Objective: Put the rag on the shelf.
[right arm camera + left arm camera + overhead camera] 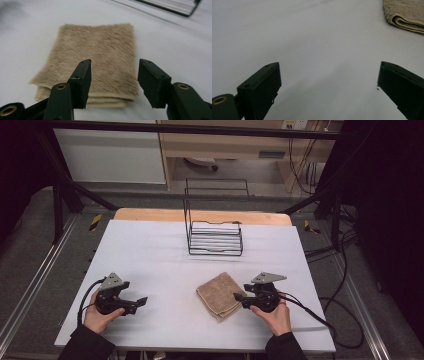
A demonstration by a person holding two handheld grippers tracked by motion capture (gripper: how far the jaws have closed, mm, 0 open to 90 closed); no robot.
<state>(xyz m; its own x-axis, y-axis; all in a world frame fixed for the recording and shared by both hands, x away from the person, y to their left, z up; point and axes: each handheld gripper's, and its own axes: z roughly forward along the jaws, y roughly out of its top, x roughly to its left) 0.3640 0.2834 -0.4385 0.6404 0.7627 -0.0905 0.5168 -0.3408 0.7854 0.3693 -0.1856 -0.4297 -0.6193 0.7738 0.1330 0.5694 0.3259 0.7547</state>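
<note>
1. High view: a folded tan towel (218, 295) is seen lying on the white table (150, 255), just beside the right gripper (236, 296); the left gripper (143, 300) is held well apart.
2. Left gripper view: its jaws are spread wide over bare table.
3. Right gripper view: the jaws are parted, nothing gripped, the towel (100, 57) lying beyond them.

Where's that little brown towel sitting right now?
In the high view the folded towel lies flat on the white table, right of centre, just before the right gripper, nearer than the wire rack.
</note>
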